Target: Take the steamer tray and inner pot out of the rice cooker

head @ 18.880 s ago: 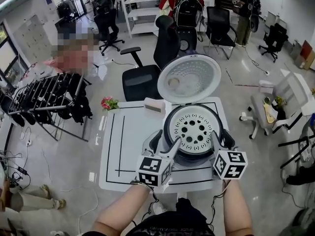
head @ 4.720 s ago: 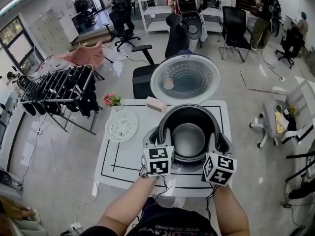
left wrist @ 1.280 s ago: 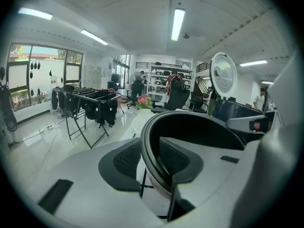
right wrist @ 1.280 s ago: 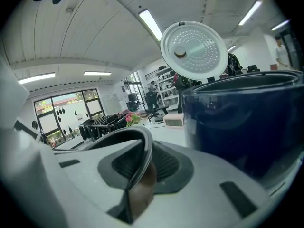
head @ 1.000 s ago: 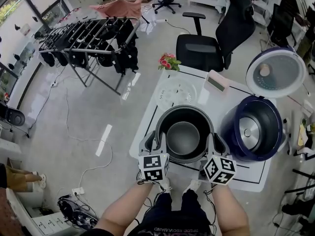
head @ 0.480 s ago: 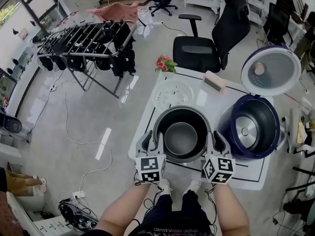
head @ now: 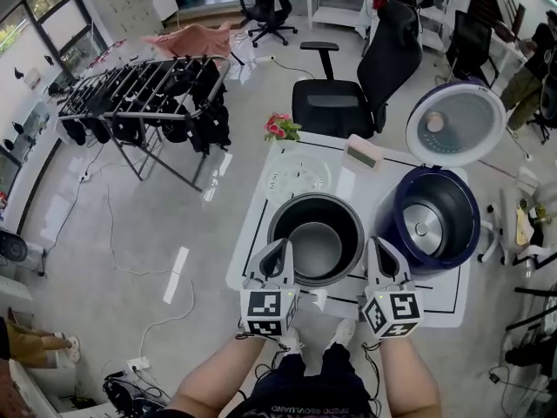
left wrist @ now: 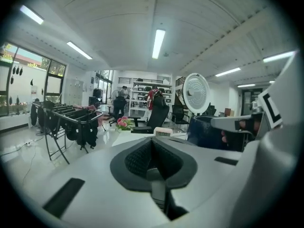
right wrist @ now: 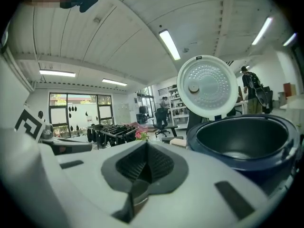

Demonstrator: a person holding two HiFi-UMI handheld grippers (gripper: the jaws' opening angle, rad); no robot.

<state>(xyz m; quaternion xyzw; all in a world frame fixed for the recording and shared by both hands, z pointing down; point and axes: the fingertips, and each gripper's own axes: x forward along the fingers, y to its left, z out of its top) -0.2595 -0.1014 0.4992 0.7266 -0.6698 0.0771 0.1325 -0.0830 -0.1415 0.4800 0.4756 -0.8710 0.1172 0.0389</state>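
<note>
Head view: steamer tray [head: 298,177], inner pot [head: 315,249] out on worktop [head: 352,190]; rice cooker [head: 461,233] empty; left gripper [head: 280,247], right gripper [head: 376,247] clenched empty; looks done.

Setting: open-plan office, possibly a lab. Evidence: 2 black swivel chairs [head: 335,107], white shelving [head: 335,7], ceiling strip lights [left wrist: 159,42], line-marked table [head: 348,185], laden clothes rack [head: 139,103].

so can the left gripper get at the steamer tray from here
Probably yes. The steamer tray lies flat and uncovered on the table, beyond the inner pot. The left gripper, jaws shut and empty, is by the pot's near rim, so it would need to pass over or round the pot.
</note>
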